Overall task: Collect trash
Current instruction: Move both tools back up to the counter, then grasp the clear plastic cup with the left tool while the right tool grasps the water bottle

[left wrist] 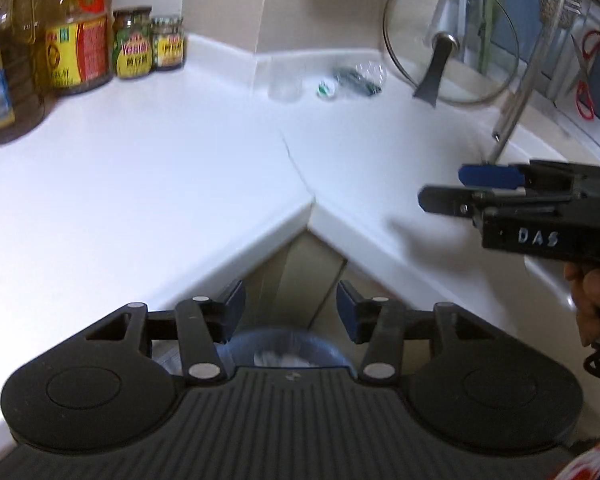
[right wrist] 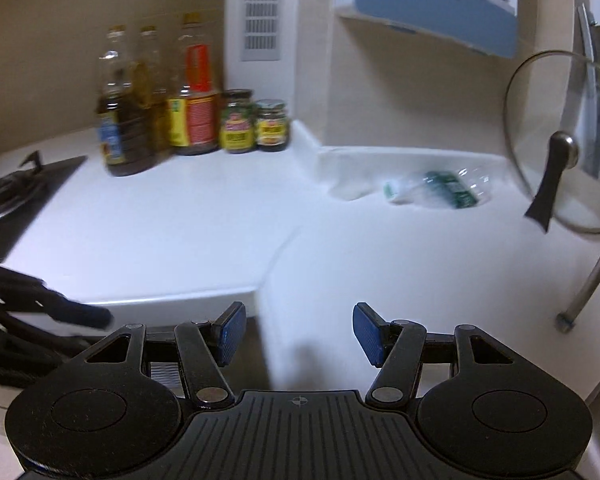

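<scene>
While both grippers hang over the near edge of the white L-shaped table point(right wrist: 188, 216), the trash lies well apart from them, at the far inner corner against the low back rim: a crumpled clear plastic bottle point(right wrist: 440, 190) with a dark green label, lying on its side, and just beside it a small clear cup point(left wrist: 285, 87), blurred and hard to make out. The left gripper point(left wrist: 290, 308) has its blue ribbed pads apart with nothing between them; below it a bin point(left wrist: 288, 354) lined with a bluish bag shows in front of the table's inside corner. The right gripper point(right wrist: 299, 330) also stands apart and empty, its black jointed fingers tipped with blue pads. In the left view it reaches in level from the right edge, held by a hand point(left wrist: 592, 300) wrapped round its grip.

A glass lid point(right wrist: 560, 140) with a metal rim and black handle leans upright at the table's right side. Oil bottles point(right wrist: 128, 120) and jars point(right wrist: 256, 124) with yellow labels stand along the left back edge, a black stove point(right wrist: 16, 188) beyond them at the far left.
</scene>
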Available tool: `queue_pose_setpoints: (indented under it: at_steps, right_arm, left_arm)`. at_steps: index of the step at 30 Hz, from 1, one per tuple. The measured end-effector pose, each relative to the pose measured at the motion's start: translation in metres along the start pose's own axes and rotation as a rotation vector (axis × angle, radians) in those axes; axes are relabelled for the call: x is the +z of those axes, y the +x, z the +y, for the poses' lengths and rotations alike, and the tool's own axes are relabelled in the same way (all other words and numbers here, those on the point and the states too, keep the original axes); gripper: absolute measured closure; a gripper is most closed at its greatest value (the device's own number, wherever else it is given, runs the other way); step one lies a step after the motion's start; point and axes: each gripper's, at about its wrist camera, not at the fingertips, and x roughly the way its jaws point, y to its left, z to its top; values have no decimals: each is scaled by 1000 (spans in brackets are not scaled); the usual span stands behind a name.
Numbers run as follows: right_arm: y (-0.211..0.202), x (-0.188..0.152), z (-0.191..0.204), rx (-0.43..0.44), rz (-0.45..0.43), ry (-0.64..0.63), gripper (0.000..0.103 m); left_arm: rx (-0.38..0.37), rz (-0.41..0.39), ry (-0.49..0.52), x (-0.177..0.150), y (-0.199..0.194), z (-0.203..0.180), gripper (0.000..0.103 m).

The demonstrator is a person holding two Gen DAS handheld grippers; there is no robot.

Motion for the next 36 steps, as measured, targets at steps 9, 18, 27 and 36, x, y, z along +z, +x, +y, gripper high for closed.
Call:
queue_pose_setpoints:
  at_steps: [9, 18, 27, 36]
  right_arm:
    - [52, 28, -57, -91, -1, -164, 43]
    - [116, 60, -104, -102, -19, -341, 44]
    - [169, 79, -135, -62, -19, -427, 44]
    - [202, 88, -150, -46, -6, -421, 44]
  left_arm:
    - [58, -83, 0, 71, 44, -3, 42]
    - [137, -113, 26, 141, 118, -9, 36]
    - [195, -98, 47, 186, 201, -16, 35]
    - [201, -115, 81, 204, 242, -23, 36]
